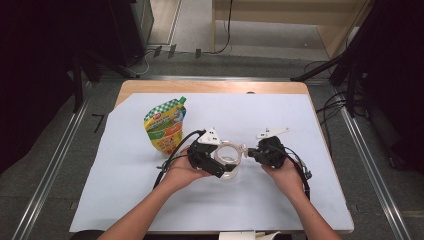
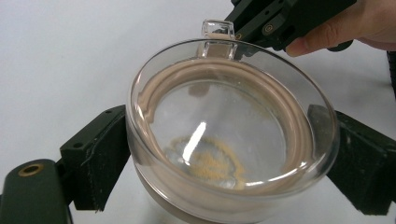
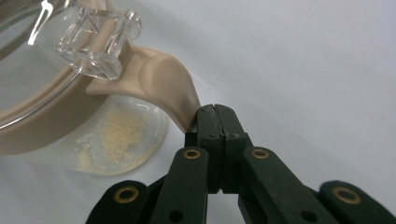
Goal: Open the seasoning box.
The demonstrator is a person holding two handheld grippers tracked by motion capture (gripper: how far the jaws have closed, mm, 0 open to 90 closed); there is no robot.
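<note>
Holding the glass jar (image 2: 233, 140) by its sides, our left gripper (image 2: 224, 163) clamps it; our right gripper (image 3: 216, 116) pinches the soft beige seal tab (image 3: 168, 88) (glass is slippery, breakable).

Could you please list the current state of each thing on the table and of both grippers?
Glass jar: lid on, tilted, yellowish powder residue inside.
Beige seal tab: pinched at its tip.
Left gripper: clamped around the jar.
Right gripper: shut on the tab.
Spouted pouch: upright, green cap on.

clear jar (image 2: 233, 140), beige seal (image 3: 159, 79), black tongs (image 3: 215, 116)
</note>
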